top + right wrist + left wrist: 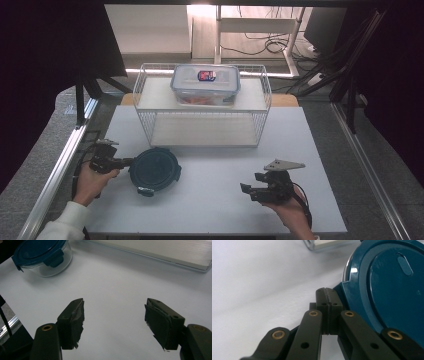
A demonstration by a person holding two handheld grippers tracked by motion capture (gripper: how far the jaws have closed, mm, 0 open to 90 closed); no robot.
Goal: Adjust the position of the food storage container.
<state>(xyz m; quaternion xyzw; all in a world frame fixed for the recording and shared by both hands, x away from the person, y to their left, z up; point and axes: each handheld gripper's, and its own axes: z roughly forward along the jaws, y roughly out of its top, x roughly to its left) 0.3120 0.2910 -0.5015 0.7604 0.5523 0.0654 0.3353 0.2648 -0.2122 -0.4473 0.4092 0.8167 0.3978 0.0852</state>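
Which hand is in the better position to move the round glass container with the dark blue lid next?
Probably the left. The left gripper is shut, its tips against the lid's edge tab on the round glass container with the dark blue lid. The right gripper is open, holds nothing, and sits apart from it over the white table.

Black left gripper (125, 162), brass-ringed fingers (322, 302), grey-plated right gripper (246, 190), white sleeve (62, 222)
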